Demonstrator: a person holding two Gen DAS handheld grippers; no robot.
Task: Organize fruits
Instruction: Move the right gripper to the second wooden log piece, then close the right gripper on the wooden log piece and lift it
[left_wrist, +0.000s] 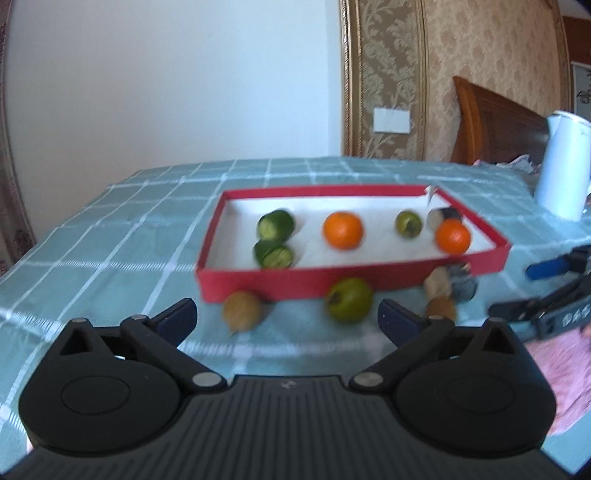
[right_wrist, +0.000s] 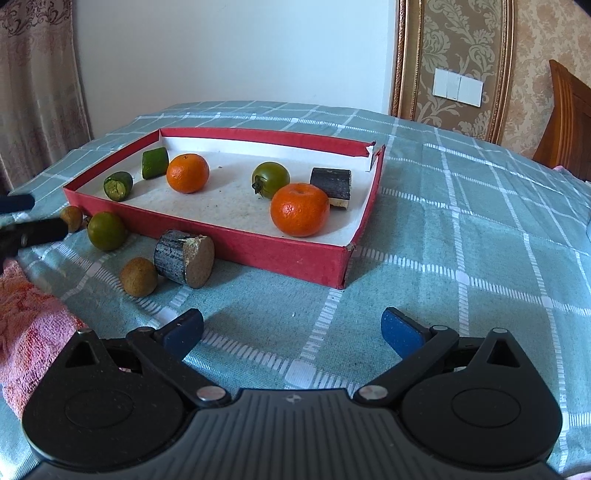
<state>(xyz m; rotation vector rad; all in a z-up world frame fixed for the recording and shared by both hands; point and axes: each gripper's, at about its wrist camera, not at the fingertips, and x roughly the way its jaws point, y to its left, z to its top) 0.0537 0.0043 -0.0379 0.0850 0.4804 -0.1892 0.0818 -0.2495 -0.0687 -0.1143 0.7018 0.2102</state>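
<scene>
Right wrist view is showing the right claw standing wide apart over the checked cloth of the surface, gripping nothing. Beyond it a red box is lying on the cloth, holding two oranges, one near the front right and one further back, a green tomato between them, a dark sugarcane piece at the right end, and two green cucumber pieces at the left end. Outside, just beside the box's front wall, another sugarcane piece is lying on its side, with a brown kiwi touching it, a second green tomato further left, and a second kiwi beyond that. A pink towel is sitting at the left edge. From the left wrist view, somewhat blurred, the left claw is gaping fully with nothing between its pads, pointing at the loose fruit before the box. A white kettle is standing at the far right.
</scene>
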